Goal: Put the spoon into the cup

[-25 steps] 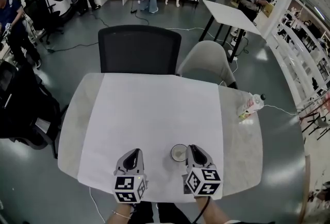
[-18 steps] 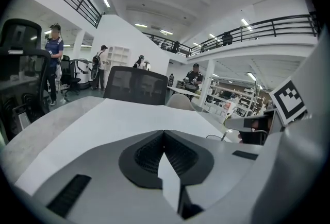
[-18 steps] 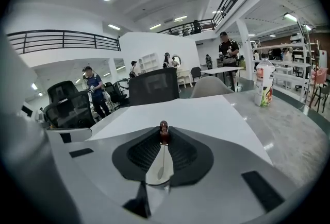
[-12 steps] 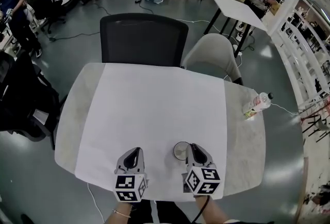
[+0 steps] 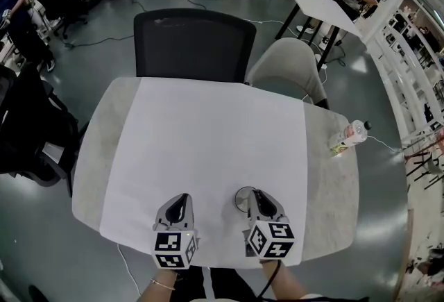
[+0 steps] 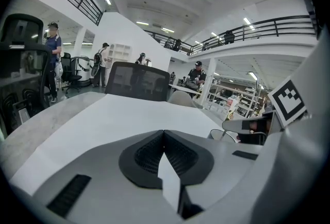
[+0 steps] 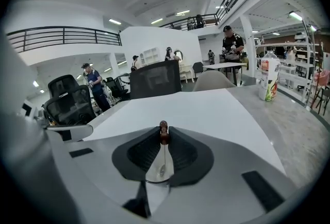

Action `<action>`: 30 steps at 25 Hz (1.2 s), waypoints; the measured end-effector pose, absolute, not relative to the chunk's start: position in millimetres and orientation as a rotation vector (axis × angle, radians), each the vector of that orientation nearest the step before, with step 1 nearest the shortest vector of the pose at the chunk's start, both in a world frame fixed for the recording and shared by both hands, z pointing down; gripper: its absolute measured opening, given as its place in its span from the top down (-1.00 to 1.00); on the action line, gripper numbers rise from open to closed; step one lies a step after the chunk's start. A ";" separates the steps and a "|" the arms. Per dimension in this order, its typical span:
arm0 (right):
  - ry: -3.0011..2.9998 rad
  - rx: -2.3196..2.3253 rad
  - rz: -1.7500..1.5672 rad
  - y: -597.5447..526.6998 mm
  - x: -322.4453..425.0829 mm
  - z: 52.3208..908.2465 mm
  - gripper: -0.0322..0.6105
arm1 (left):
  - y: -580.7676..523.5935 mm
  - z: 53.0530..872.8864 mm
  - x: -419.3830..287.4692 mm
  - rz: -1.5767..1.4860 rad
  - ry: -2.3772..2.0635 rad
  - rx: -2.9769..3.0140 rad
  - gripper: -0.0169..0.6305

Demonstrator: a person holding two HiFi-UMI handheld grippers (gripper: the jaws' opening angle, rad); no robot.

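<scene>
1. Looking down in the head view: you hold both grippers at the near edge of the table [image 5: 104, 148]. Your left gripper [image 5: 182, 199] is apart from the cup [image 5: 240, 197], and your right gripper [image 5: 255, 194] is just beside its right rim. A bottle [image 5: 349, 136] sits at the far right.
2. Left gripper view: your jaws are together with nothing between them. The cup [image 6: 223, 135] is off to the right.
3. Right gripper view: your jaws are clamped on the spoon [image 7: 164, 126] at its brown handle tip. The spoon hangs down into the cup directly below.
</scene>
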State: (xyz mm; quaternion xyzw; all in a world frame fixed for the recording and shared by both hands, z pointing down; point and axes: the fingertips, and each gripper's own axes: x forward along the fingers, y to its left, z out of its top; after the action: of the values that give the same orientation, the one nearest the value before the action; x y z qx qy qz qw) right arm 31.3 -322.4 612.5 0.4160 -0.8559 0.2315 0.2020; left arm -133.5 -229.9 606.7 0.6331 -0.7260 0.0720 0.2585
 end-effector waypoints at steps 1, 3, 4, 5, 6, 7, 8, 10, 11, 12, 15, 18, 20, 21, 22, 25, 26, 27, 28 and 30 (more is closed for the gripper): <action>-2.387 1.166 0.647 -322.6 31.1 612.5 0.69 | -229.6 607.0 -133.7 0.197 -1.966 1.718 0.89; -2.383 1.171 0.648 -322.7 30.2 612.2 0.69 | -229.2 607.1 -134.8 0.199 -1.963 1.720 0.89; -2.383 1.171 0.650 -322.7 29.7 612.0 0.69 | -229.3 606.9 -135.4 0.200 -1.962 1.721 0.89; -2.384 1.170 0.652 -322.7 29.4 611.9 0.69 | -229.6 606.7 -135.9 0.200 -1.961 1.722 0.89; -2.384 1.171 0.655 -322.9 29.7 612.2 0.69 | -230.2 606.6 -136.2 0.200 -1.961 1.723 0.89; -2.382 1.174 0.658 -323.3 30.5 612.6 0.69 | -230.9 606.6 -136.1 0.200 -1.960 1.725 0.89; -2.380 1.178 0.661 -324.0 32.0 613.2 0.68 | -231.7 606.7 -135.4 0.201 -1.959 1.727 0.89; -2.372 1.188 0.662 -325.2 35.3 614.3 0.61 | -232.7 607.1 -133.5 0.202 -1.954 1.731 0.89; -2.368 1.193 0.662 -325.7 36.7 614.8 0.58 | -233.2 607.1 -132.9 0.203 -1.952 1.734 0.89; -2.364 1.199 0.662 -326.3 37.8 615.3 0.55 | -233.6 607.0 -132.9 0.203 -1.950 1.736 0.89; -2.348 1.217 0.661 -328.4 41.1 616.5 0.42 | -235.8 605.9 -133.7 0.203 -1.949 1.744 0.89; -2.338 1.237 0.661 -330.1 45.9 616.1 0.35 | -238.7 603.2 -133.1 0.204 -1.949 1.757 0.89; -2.336 1.252 0.658 -331.9 48.9 615.2 0.32 | -241.1 601.7 -132.3 0.202 -1.950 1.764 0.89; -2.335 1.260 0.657 -333.1 50.5 614.1 0.31 | -242.4 600.6 -131.6 0.201 -1.949 1.768 0.89; -2.334 1.268 0.656 -334.3 52.1 612.4 0.31 | -243.7 599.2 -130.6 0.200 -1.948 1.772 0.89; -2.337 1.292 0.649 -337.7 56.9 605.2 0.30 | -247.0 594.1 -127.2 0.198 -1.944 1.784 0.89; -2.338 1.299 0.646 -338.4 58.4 602.7 0.29 | -247.8 592.5 -126.4 0.198 -1.943 1.789 0.89; -2.340 1.307 0.644 -339.0 59.7 600.3 0.29 | -248.6 591.0 -125.9 0.198 -1.943 1.795 0.89; -2.341 1.316 0.642 -339.7 61.1 597.7 0.29 | -249.5 589.4 -125.8 0.197 -1.943 1.800 0.89; -2.345 1.337 0.635 -341.6 64.7 592.0 0.29 | -252.3 585.8 -125.5 0.194 -1.944 1.814 0.89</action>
State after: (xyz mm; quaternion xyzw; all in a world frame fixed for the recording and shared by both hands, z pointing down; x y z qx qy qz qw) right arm 64.7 -341.6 592.0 0.4739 -0.8313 0.2252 0.1832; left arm -125.5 -252.3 585.8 0.6613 -0.7087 0.0706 0.2353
